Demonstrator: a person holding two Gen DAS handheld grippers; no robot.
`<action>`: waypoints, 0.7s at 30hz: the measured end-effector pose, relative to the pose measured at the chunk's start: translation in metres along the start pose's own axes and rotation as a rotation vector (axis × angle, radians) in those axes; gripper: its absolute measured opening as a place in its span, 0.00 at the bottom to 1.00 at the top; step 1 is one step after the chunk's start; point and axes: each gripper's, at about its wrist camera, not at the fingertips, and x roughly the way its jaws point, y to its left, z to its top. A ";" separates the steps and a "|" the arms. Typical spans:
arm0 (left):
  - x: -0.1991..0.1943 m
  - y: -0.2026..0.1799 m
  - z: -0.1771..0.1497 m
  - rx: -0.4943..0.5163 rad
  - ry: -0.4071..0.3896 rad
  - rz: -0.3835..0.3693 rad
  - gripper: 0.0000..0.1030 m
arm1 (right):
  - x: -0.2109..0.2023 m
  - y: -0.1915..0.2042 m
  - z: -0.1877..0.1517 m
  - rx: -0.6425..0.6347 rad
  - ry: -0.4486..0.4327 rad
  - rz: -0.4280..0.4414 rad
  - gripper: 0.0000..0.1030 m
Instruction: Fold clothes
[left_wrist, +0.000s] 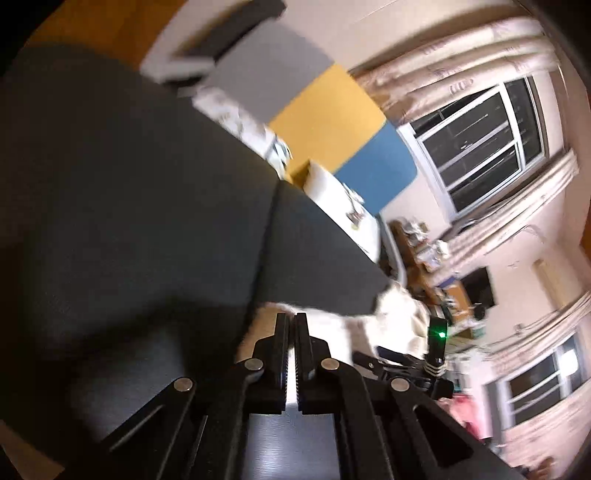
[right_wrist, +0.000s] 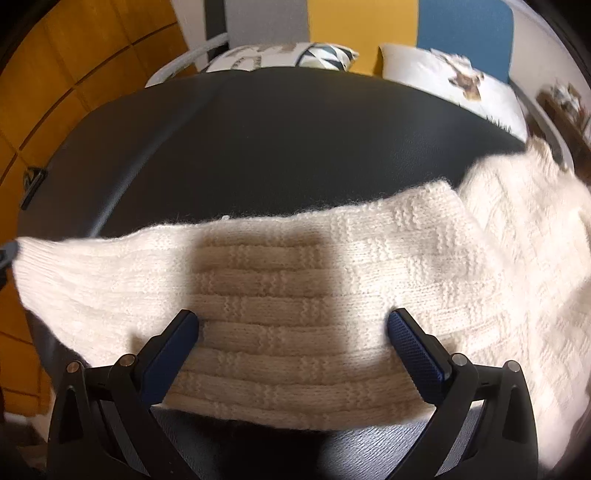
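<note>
A cream knitted sweater (right_wrist: 369, 266) lies across a black padded surface (right_wrist: 280, 147), one sleeve stretched out to the left. My right gripper (right_wrist: 293, 325) hovers open over that sleeve, its blue pads (right_wrist: 413, 350) spread wide with knit between them. The sleeve's cuff end (right_wrist: 26, 254) is pulled taut toward the left edge, where a dark tip of the other gripper shows. In the left wrist view my left gripper (left_wrist: 291, 321) is tilted, its jaws pressed together on a fold of the cream sweater (left_wrist: 391, 314), which trails off to the right.
Two patterned pillows (right_wrist: 454, 81) lean at the far edge of the black surface, against grey, yellow and blue wall panels (right_wrist: 362, 22). Orange wooden flooring (right_wrist: 74, 74) lies to the left. Windows with curtains (left_wrist: 480, 140) and a cluttered desk (left_wrist: 424, 251) stand beyond.
</note>
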 end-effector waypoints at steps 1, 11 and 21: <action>0.008 0.002 -0.005 0.025 0.024 0.057 0.01 | 0.001 0.009 0.002 -0.011 -0.001 -0.012 1.00; 0.027 0.054 -0.032 -0.122 0.145 0.152 0.03 | -0.041 0.018 -0.006 -0.048 0.017 0.115 1.00; 0.032 0.042 -0.033 -0.063 0.175 0.280 0.03 | -0.093 -0.133 0.045 0.104 -0.136 -0.085 1.00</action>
